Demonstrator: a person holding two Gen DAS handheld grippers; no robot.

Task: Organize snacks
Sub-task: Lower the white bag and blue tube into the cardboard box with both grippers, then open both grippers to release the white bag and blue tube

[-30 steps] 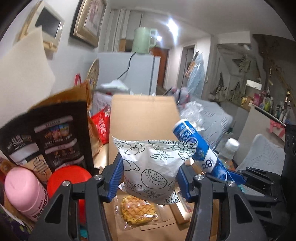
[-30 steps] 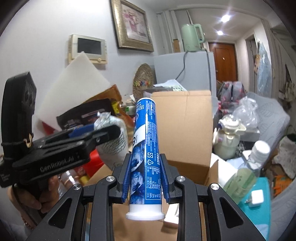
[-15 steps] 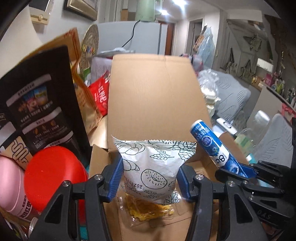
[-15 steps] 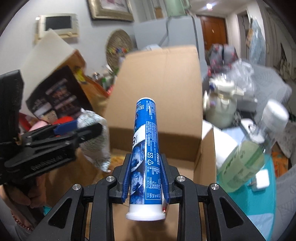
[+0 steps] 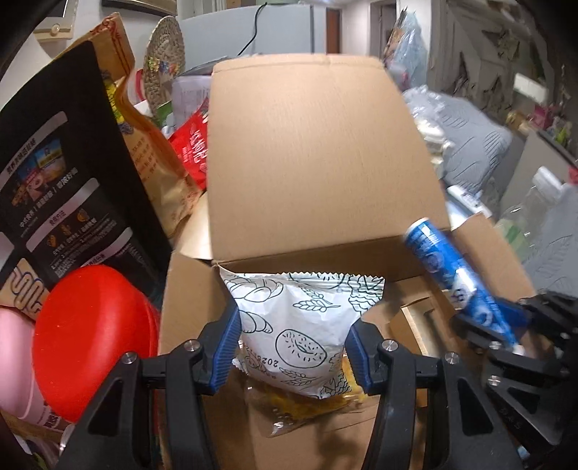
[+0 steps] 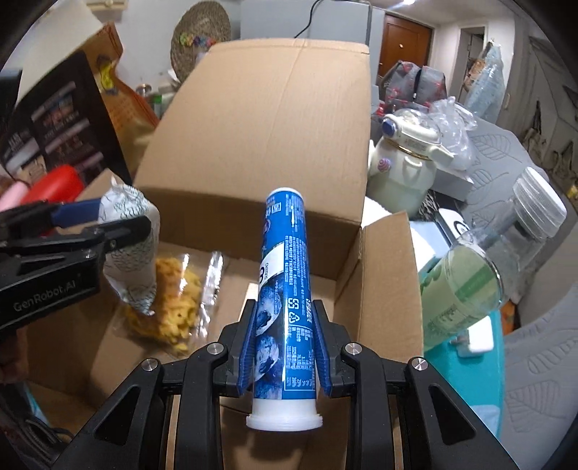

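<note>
Cardboard box now fills both views: left gripper clamped on white bag, right gripper clamped on blue tube, both lowered over the opening, drop-in next.

A cream teapot with a blue knob stood right of the box, crumpled clear plastic just behind it. Nearer, a clear bottle of pale green liquid with a white cap leaned over a teal surface, a small white cube just beneath it. A grey quilted cover with leaf stitching lay at the right. Far back were a woven round mat on the wall, a grey fridge with a black cable, and a brown door.
</note>
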